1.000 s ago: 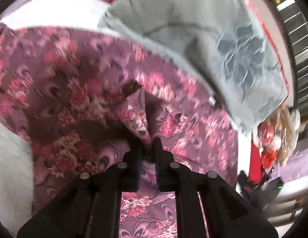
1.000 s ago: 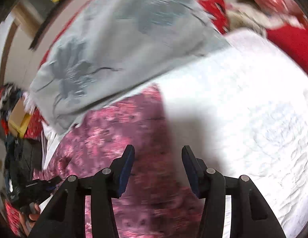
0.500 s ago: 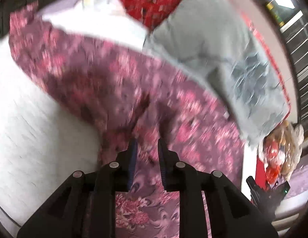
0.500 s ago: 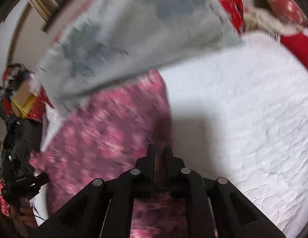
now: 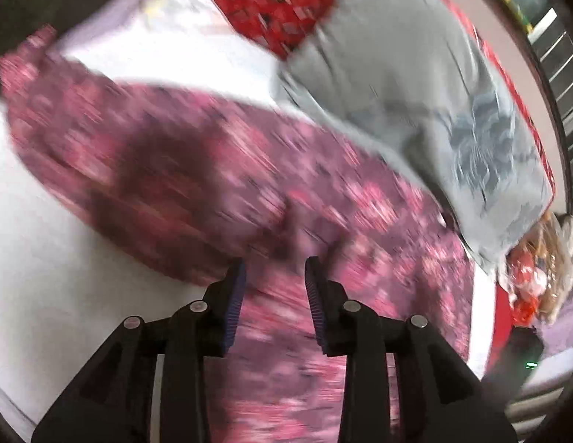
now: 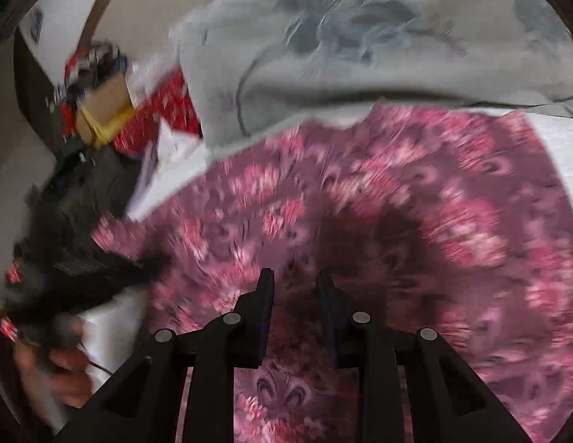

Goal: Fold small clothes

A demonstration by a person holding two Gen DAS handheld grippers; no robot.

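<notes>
Purple-and-pink floral cloth garment [image 5: 220, 170] fills the space ahead of both my tools, spread flat on the white quilted bed cover [image 5: 46, 243]. My left gripper [image 5: 274, 271] has its jaws parted with a clear gap, and I see nothing pinched between the blue ribbed pads [image 5: 237, 295]; the cloth lies just below and ahead of them, badly blurred. My right gripper [image 6: 295, 282] also stands parted, a little narrower, hovering over the same garment [image 6: 360, 221] with nothing clamped that I can make out. Beyond the garment's far edge lies a grey fabric with a dark flower print [image 5: 452, 110], its edge overlapping the floral cloth [image 6: 360, 37]. A red patterned textile [image 5: 271, 3] sits past that. At the right view's left edge, a hand [image 6: 53, 373] holds the other tool's dark body.
</notes>
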